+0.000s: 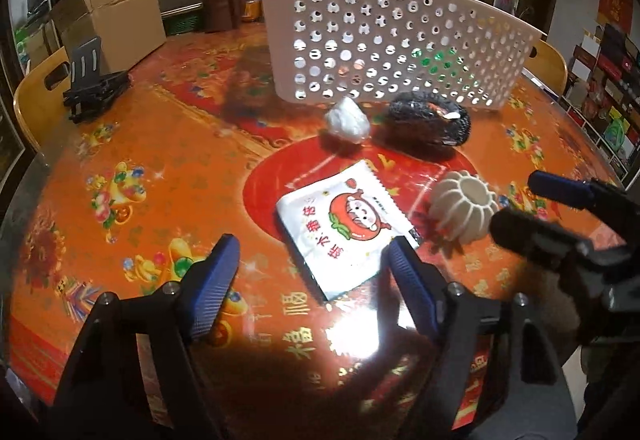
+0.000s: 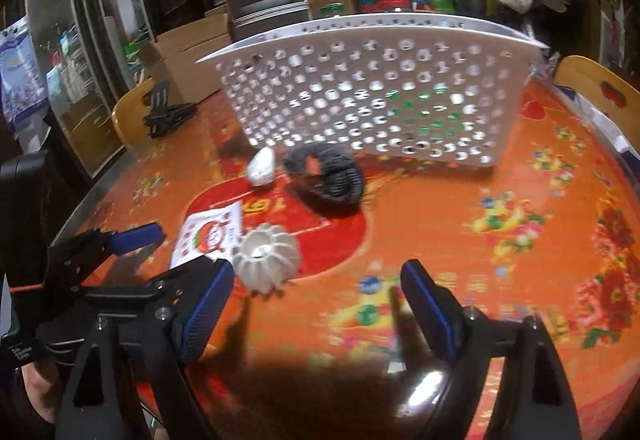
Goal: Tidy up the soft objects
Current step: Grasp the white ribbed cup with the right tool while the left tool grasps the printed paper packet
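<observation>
A white packet with a red cartoon print point(image 1: 344, 228) lies flat on the table, just beyond my open, empty left gripper point(image 1: 312, 260). A white ribbed ball point(image 1: 466, 206) lies to its right. Farther off are a small white wad point(image 1: 347, 119) and a black mesh scrunchie point(image 1: 430, 116), both in front of the white perforated basket point(image 1: 392, 40). My right gripper point(image 2: 316, 292) is open and empty; the ribbed ball point(image 2: 267, 261) lies by its left finger. The right wrist view also shows the packet point(image 2: 208, 238), wad point(image 2: 262, 167), scrunchie point(image 2: 326, 174), basket point(image 2: 360, 96) and left gripper point(image 2: 160, 252).
The round table has an orange-red printed cover point(image 1: 160, 160). A black folding stand point(image 1: 94, 80) and a cardboard box point(image 1: 120, 16) sit at the far left. Wooden chair backs point(image 1: 548, 64) stand at the table's edges. Cluttered shelves and bags fill the background.
</observation>
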`<state>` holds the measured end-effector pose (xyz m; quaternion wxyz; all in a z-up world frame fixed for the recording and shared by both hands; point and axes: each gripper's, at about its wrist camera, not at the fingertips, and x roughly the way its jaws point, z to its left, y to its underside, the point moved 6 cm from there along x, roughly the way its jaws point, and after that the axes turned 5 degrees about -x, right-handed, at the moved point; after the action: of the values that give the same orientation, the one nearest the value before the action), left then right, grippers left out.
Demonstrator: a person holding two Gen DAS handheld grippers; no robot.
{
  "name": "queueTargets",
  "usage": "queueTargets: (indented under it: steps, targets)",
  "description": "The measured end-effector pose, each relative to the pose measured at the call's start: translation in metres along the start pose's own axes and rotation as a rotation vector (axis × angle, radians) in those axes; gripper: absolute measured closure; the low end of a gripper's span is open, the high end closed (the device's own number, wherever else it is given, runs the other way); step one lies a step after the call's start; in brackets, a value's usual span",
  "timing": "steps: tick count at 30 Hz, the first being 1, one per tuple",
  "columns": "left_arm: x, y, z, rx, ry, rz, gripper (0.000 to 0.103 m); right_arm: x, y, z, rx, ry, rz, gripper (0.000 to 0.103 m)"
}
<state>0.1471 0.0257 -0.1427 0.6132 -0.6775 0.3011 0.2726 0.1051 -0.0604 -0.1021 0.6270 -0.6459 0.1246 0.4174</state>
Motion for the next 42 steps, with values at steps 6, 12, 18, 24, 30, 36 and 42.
queueTargets:
  steps: [6,12,18,24,30,36,42]
  targets:
    - [0.001,-0.002,0.006,-0.012,-0.002,0.0,0.029,0.016,-0.006,0.02,-0.03,-0.045,0.013,0.036]
    - [0.003,-0.004,0.006,-0.012,-0.008,0.007,0.025,0.026,-0.009,0.025,-0.048,-0.083,0.033,0.06]
    - [0.007,-0.006,0.0,-0.02,0.008,0.026,0.017,0.021,-0.007,0.017,-0.051,-0.092,0.034,0.061]
    - [0.018,-0.013,-0.018,-0.006,-0.01,0.053,0.016,0.0,-0.004,-0.023,0.002,-0.021,0.004,0.061]
    - [0.018,-0.016,-0.035,0.019,0.006,0.039,0.04,-0.017,0.005,-0.053,0.045,0.016,-0.019,0.061]
    - [0.014,-0.015,-0.041,0.024,0.021,0.02,0.062,-0.028,0.009,-0.068,0.066,0.02,-0.037,0.061]
    - [0.006,-0.015,-0.035,0.021,0.036,-0.01,0.091,-0.03,0.012,-0.069,0.066,0.023,-0.039,0.061]
